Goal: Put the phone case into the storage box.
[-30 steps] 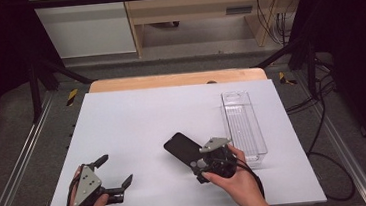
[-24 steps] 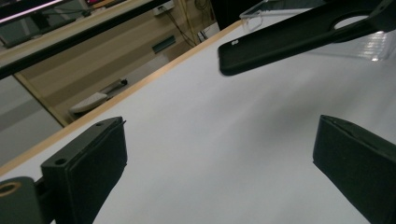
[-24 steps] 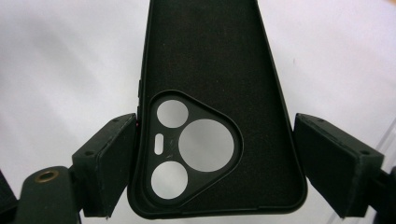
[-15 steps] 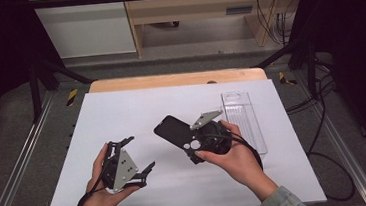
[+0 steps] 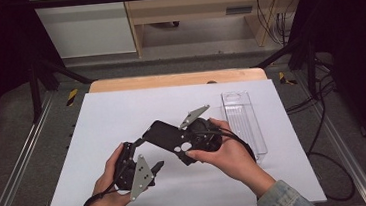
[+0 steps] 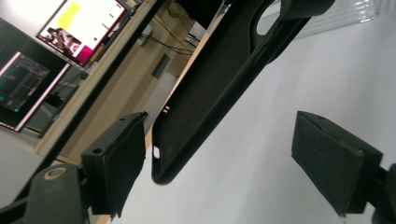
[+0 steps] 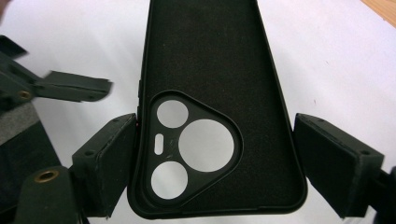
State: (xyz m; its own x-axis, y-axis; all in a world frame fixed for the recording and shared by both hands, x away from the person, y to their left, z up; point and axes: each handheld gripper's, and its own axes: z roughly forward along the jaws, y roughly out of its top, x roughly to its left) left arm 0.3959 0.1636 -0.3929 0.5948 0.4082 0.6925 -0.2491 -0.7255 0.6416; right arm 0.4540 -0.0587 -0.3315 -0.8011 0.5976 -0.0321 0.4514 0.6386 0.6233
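As left gripper nears, phone case higher

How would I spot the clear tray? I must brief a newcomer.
Start at the white table and go to its right edge. There, just right of the right gripper holding the black phone case, lies the clear tray: long, narrow and see-through.

The right gripper holds a black phone case above the bench. The left gripper sits just beside the case's free end, its jaws having just been closing.
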